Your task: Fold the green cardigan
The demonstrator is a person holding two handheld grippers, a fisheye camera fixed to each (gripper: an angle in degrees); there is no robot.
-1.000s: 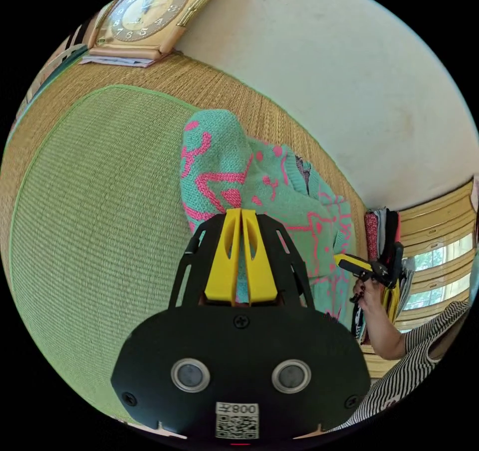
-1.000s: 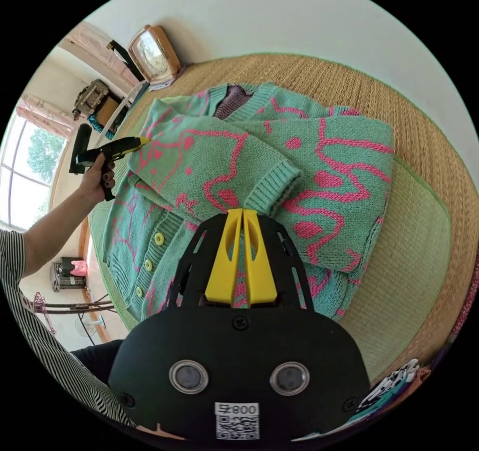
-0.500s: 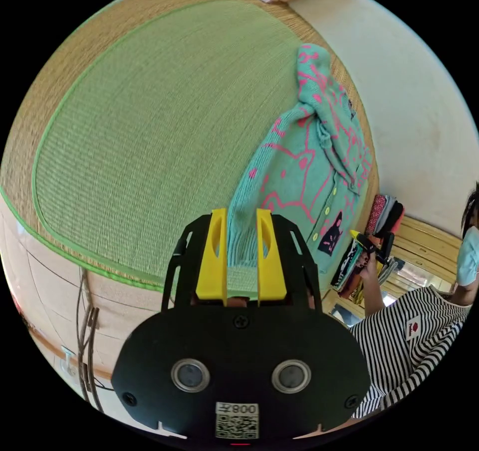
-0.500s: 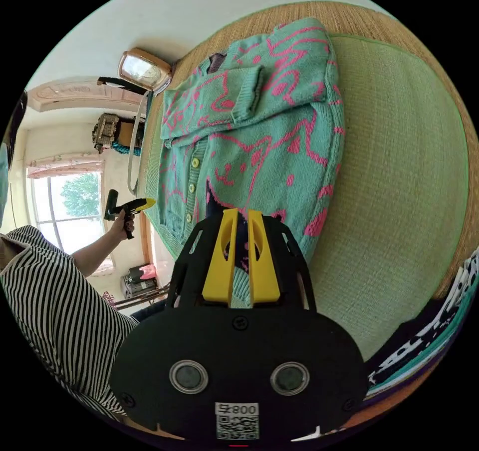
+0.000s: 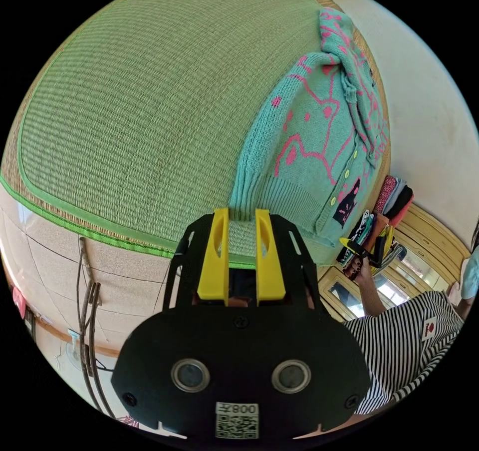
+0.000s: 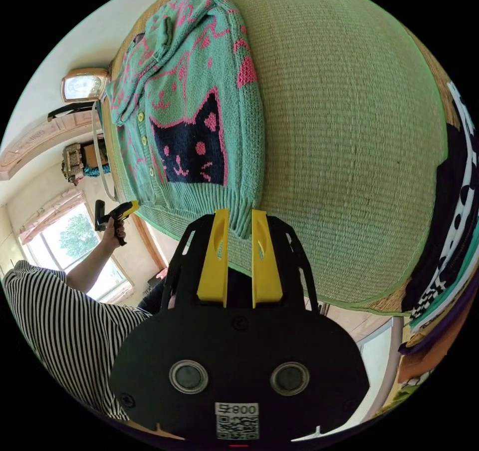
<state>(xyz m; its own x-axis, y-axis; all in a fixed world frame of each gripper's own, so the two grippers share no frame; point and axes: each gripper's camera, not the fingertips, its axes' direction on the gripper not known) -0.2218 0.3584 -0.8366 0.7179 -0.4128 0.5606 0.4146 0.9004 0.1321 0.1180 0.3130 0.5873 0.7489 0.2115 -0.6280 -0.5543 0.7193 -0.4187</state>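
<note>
Matting comes first: the broad green woven straw mat [image 5: 139,101] with its brown border covers the raised platform, and we have it as our folding surface because it is flat and wide enough for the whole garment. On it lies the green knitted cardigan with pink cat outlines and a dark navy cat patch [image 6: 192,121], buttoned, its sleeves crossed over the chest so that the body makes a narrow column; in the right gripper view it runs from the centre up toward 11 o'clock, and in the left gripper view it lies from just above the jaws toward 1 o'clock, hem nearest us. We judge the sleeve folds done and the hem-to-collar fold next, which is why both tools sit at the ribbed hem [image 5: 279,199]. A stack of folded clothes in mixed patterns [image 6: 456,211] waits at 3 o'clock in the right gripper view, presumably finished pieces set aside off the working area. Our left gripper, black-bodied with yellow jaws [image 5: 241,221], has its jaws moderately parted and holds nothing, its tips just at one hem corner. Our right gripper of the same make [image 6: 235,221] is likewise parted and empty, its tips at the other corner. A wood-framed clock [image 6: 82,85] leans by the wall at 10 o'clock, clear of the work.
</note>
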